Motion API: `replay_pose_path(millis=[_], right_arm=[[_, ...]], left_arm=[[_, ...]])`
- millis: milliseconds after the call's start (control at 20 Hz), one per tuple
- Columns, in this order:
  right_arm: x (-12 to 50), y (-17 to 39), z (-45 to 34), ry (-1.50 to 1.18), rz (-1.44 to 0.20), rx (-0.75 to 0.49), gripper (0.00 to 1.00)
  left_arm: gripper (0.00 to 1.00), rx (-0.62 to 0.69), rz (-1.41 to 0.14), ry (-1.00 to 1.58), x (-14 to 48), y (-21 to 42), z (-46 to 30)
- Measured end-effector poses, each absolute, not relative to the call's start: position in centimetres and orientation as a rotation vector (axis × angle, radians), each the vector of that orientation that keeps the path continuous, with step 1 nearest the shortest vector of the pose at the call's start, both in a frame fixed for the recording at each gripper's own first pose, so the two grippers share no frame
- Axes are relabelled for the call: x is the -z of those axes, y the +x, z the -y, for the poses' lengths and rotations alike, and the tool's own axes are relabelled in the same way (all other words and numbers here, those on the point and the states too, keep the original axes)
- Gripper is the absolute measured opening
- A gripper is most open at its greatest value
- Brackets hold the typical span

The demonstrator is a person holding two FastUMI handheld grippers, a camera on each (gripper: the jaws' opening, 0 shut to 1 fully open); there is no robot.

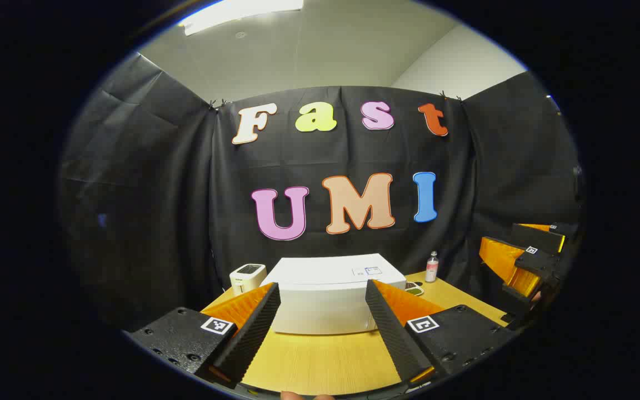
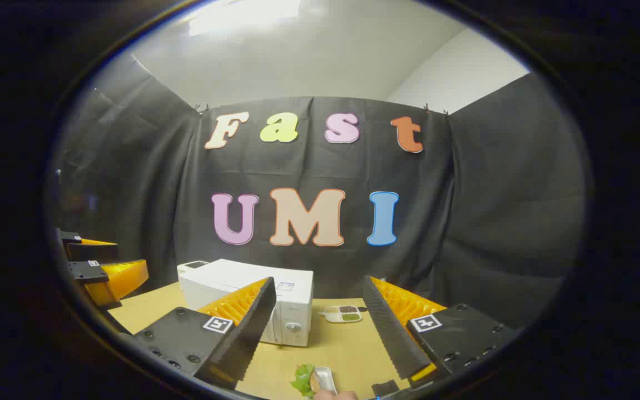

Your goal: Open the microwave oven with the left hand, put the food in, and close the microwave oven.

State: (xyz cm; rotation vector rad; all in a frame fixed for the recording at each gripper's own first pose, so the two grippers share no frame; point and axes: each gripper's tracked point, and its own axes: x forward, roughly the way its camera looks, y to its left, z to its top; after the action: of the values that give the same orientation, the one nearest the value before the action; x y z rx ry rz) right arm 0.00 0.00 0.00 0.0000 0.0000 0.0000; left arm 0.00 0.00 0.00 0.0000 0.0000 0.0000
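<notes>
Black cloth walls the booth behind a wooden bench (image 1: 325, 361). Toward its far left corner stands a small white appliance (image 1: 248, 276), touching the closed microwave oven (image 1: 328, 300) at mid-bench. Right of it lie a divided tray (image 2: 342, 314) and a bottle (image 1: 432, 266). Food with green leaves (image 2: 311, 380) sits at the near edge. Left gripper (image 1: 323, 328) and right gripper (image 2: 317, 328) hold their jaws wide apart, empty.

We're looking into a staged recording booth, not a real kitchen: black cloth (image 1: 148, 183) is hanging as walls on three sides, clipped up below a plain white ceiling where a strip light (image 1: 242, 11) is glowing. Kitchen props are sitting on a wooden table (image 1: 325, 361): a white microwave oven (image 1: 328, 294), a small white toaster (image 1: 248, 276), a bottle (image 1: 432, 266), a food tray (image 2: 342, 314).
</notes>
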Motion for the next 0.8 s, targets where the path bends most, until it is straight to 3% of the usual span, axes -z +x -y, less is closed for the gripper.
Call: replay_pose_path(millis=[800], right_arm=[[0.17,0.03,-0.85,0.002,0.012,-0.024,0.96]], left_arm=[[0.98,-0.030,-0.008,-0.001,0.49,-0.49,-0.45]])
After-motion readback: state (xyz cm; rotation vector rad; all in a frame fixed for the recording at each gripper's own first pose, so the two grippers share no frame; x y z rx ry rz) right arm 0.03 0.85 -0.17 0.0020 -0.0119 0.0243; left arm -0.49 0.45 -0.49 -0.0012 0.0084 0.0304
